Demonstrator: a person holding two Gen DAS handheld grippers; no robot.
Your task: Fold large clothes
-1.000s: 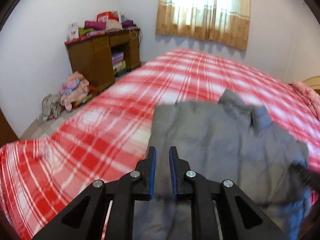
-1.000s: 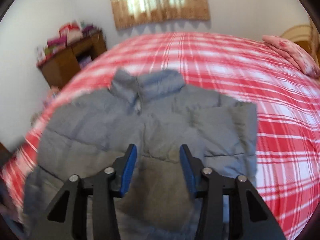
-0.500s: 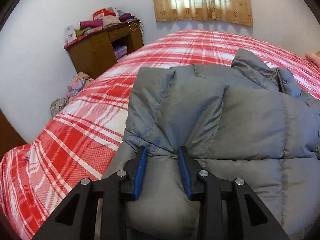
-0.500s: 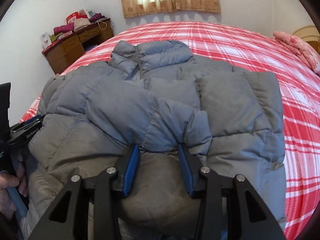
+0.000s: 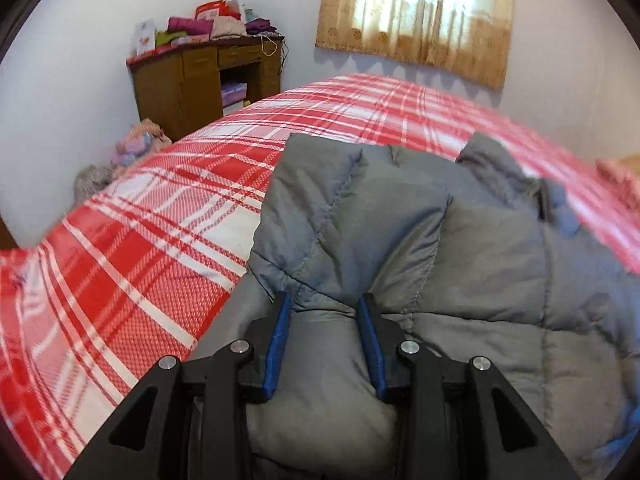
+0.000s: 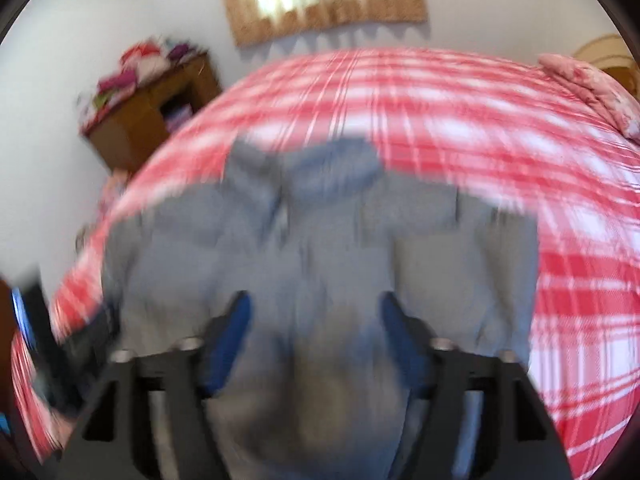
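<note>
A gray puffy jacket [image 5: 460, 248] lay on a bed with a red and white plaid bedspread [image 5: 160, 216]. In the left wrist view the picture was sharp. The left tongs [image 5: 325, 305] had a thick bunch of the jacket's edge between their blue pads [image 5: 277, 344], and the pads pressed on the cloth from both sides. A folded part of the jacket sat on top, just past the tips. The collar [image 5: 492, 164] pointed toward the far side of the bed. This view also showed a brown wooden desk [image 5: 200, 80] by the white wall, with a stack of folded clothes [image 5: 216, 24] on top, and a small heap of clothes [image 5: 136, 144] on the floor next to it. A tan curtain [image 5: 416, 20] hung over a bright window. The right wrist view was very blurry. It showed the whole jacket [image 6: 320, 264] spread wide on the bed, with the collar at the far end. The right tongs [image 6: 314, 308] stood wide apart over the near part of the jacket, and I could not tell if they touched it. Only this view showed a pink pillow [image 6: 588, 88] at the far right of the bed, and a dark blurry shape at the left edge that might have been the other tool.
</note>
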